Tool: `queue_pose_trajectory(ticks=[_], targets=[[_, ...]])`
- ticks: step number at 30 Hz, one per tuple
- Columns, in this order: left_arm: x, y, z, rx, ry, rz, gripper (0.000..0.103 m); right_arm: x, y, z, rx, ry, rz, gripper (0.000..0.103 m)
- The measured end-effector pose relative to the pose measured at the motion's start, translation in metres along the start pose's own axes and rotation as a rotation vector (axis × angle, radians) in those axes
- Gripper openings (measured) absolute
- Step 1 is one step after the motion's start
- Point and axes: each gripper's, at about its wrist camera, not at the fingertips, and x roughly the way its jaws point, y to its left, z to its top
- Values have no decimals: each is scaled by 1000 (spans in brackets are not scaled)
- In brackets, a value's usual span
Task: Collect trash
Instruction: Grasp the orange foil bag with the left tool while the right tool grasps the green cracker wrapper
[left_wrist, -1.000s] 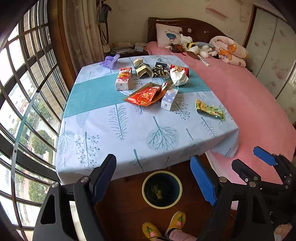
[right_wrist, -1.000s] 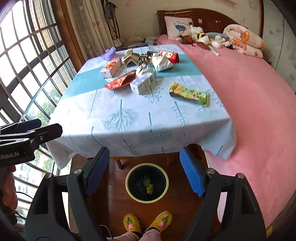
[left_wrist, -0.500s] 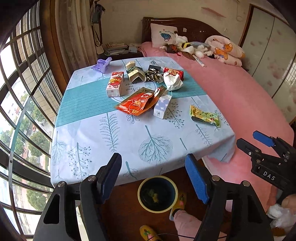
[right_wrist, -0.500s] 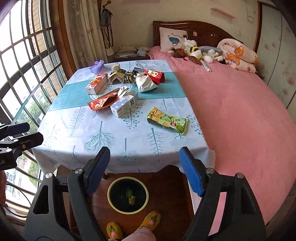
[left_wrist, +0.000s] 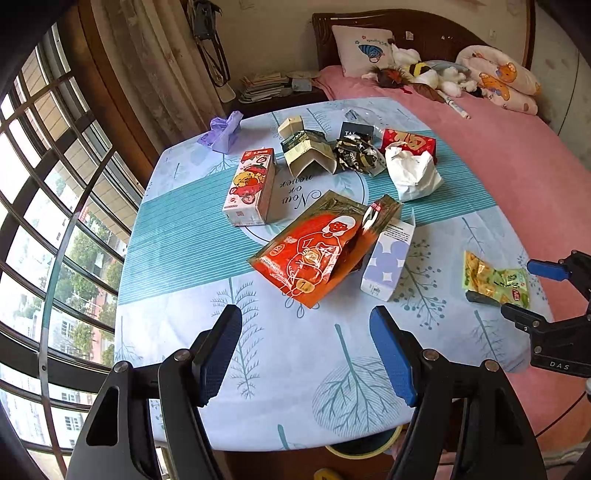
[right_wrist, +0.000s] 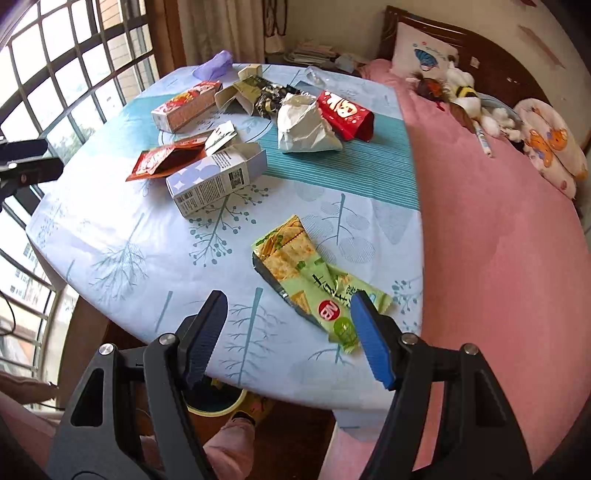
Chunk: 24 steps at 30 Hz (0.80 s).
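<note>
- Right gripper (right_wrist: 288, 314) hangs wide open and empty over the green cracker wrapper (right_wrist: 314, 284) near the worktop (right_wrist: 122, 254) edge.
- Left gripper (left_wrist: 306, 332) is open too, holding nothing.
- Pinch the wrapper's raised fold; it is likely slippery.

On the bench (left_wrist: 184, 236) a pouch (left_wrist: 317, 251) lies near the middle, a carton (left_wrist: 388, 258) touching its right side. A snack wrapper (right_wrist: 314, 288) lies near the right edge, beside the bed (right_wrist: 498, 221). Behind the pouch sit a juice box (left_wrist: 251, 188), a crumpled bag (left_wrist: 412, 177) and more packets. A bin (right_wrist: 218, 402) stands on the floor beneath the near edge.
</note>
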Motion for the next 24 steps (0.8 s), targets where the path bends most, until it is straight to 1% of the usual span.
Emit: queue_pose_trajectory(ticks=[2,7,9,11,12,13,16,17,18,20,22,24], targets=[[18,0,9,0,39,10,73,21,-4,9,-68,21,25,67],[52,1,16,6,116,26,73,62,-7,24,-231,76,86,67],[62,0,16,15,135,33,73,74,-8,26,-281,93,104,65],[74,-2,18,29,156,37,73,84,-10,27,-309,112,133,58],[78,-2,18,35,166,40,73,89,-11,27,-318,123,142,56],[84,-4,19,40,176,42,73,95,-12,27,-326,135,147,51],[101,-7,21,53,207,40,73,102,-22,30,-307,130,187,46],[107,-8,22,57,217,42,73,104,-25,31,-305,128,185,41],[111,-8,22,59,224,43,73,105,-27,32,-304,128,187,38],[122,-9,25,65,237,50,73,109,-34,35,-291,127,186,26],[131,-11,28,71,247,53,73,114,-43,39,-265,129,193,19],[140,-12,31,78,257,61,73,117,-51,43,-225,133,218,18]])
